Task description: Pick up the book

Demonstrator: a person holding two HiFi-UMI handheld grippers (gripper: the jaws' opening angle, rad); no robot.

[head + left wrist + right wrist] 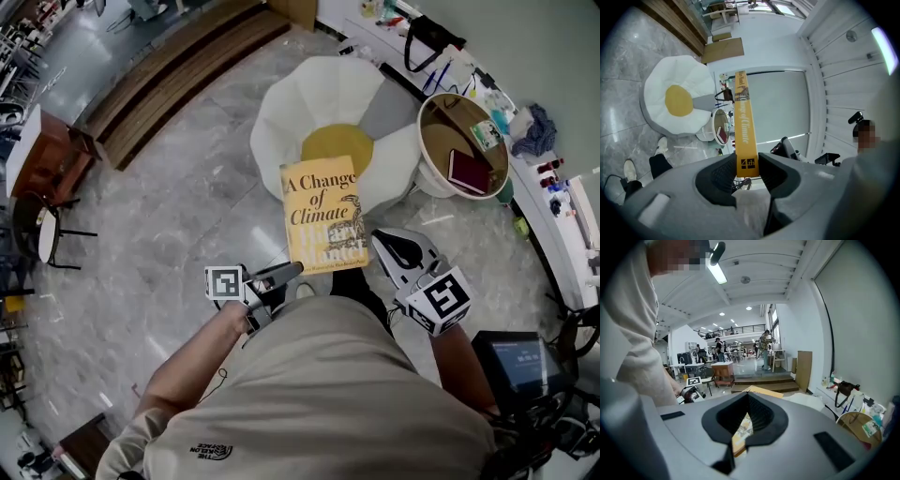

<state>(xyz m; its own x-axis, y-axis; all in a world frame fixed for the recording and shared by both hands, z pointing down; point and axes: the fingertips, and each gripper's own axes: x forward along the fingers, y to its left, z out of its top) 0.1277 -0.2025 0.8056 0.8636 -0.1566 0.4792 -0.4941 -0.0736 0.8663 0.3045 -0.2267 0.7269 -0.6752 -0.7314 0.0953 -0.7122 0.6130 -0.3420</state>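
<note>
A yellow book (323, 216) titled "A Change of Climate" is held up in the air in front of the person, cover toward the head camera. My left gripper (292, 271) grips its lower left corner. In the left gripper view the spine (743, 122) stands upright between the two pads of the left gripper (749, 169), which press on it. My right gripper (373, 242) meets the book's lower right edge. In the right gripper view a thin yellow part of the book (742, 431) is pinched in the closed jaws of the right gripper (744, 434).
Below the book on the marble floor lies a white fried-egg-shaped cushion (309, 103). To its right is a round side table (441, 112) with a dark red book (469, 172) on it. A cluttered counter (562, 216) runs along the right wall. Wooden steps (178, 75) are at the far left.
</note>
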